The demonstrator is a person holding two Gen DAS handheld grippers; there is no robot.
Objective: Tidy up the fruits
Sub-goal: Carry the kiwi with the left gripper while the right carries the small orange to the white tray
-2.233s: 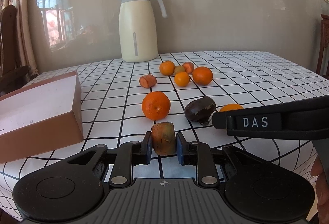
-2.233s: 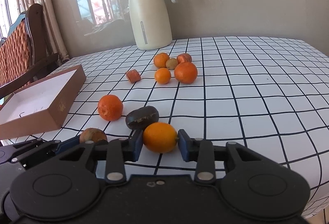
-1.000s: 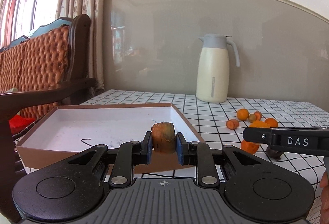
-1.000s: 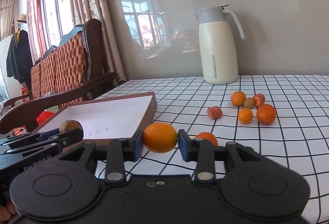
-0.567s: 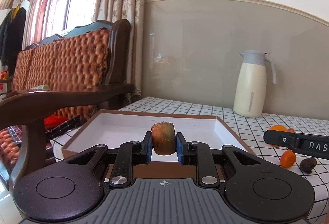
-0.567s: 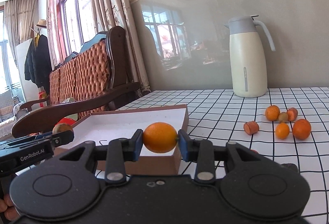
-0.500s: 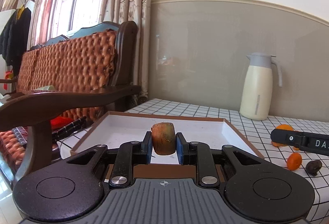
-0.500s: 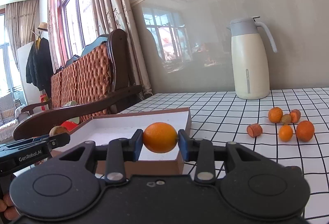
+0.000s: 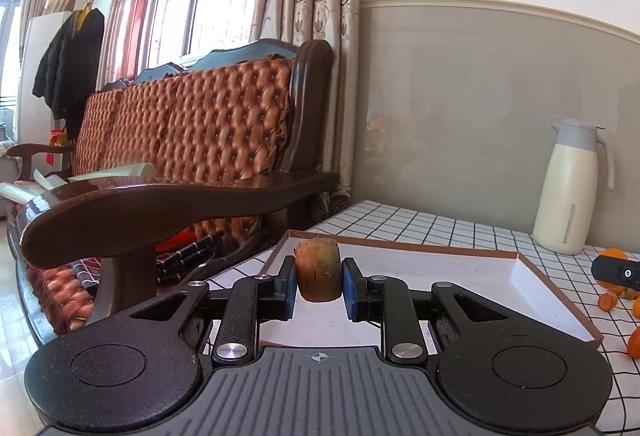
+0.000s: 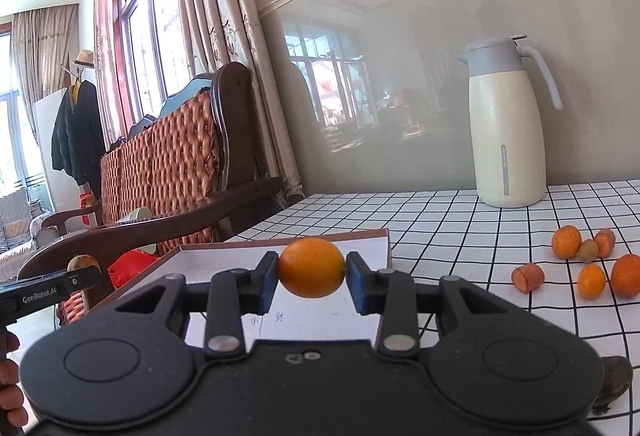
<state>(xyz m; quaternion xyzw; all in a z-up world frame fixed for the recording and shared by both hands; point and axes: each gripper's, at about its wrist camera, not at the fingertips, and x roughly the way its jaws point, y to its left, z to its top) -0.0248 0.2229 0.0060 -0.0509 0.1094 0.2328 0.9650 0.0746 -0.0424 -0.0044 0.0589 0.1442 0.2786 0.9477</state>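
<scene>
Both grippers point nearly level, tipped slightly down, at the shallow box [image 9: 536, 276]. Left gripper [image 9: 318, 282] is clamped on a stubby brown-orange fruit chunk [image 9: 318, 270] with a greenish patch and a cut top, held above the box's near edge. Right gripper [image 10: 312, 274] is clamped on a smooth orange [image 10: 311, 267], also over the box. Box: brown walls, white floor, no fruit visible inside. Beyond the box, loose oranges [image 10: 566, 242] and a cream jug [image 10: 508, 140] sit on the checked tablecloth [image 10: 460, 220].
</scene>
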